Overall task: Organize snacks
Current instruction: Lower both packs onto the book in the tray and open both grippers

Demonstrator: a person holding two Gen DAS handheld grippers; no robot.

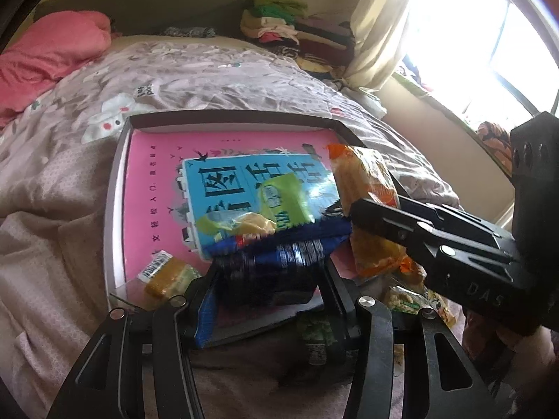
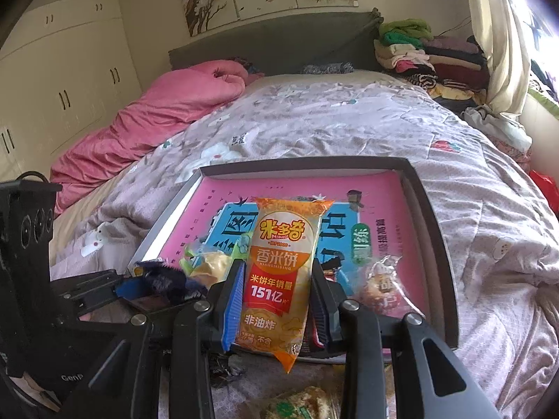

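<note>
My right claw (image 2: pixel 276 300) grips the orange rice-cracker packet (image 2: pixel 279 279) around its middle, over the tray (image 2: pixel 436 244) on the bed. It looks light, crinkly and brittle inside, so I pinch gently. My left claw (image 1: pixel 269 276) clamps a soft blue packet (image 1: pixel 276 262).

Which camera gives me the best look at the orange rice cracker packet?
Right wrist view: the orange rice cracker packet faces the lens between the right gripper fingers, label readable. The left wrist view shows it side-on, partly hidden by that gripper.
</note>
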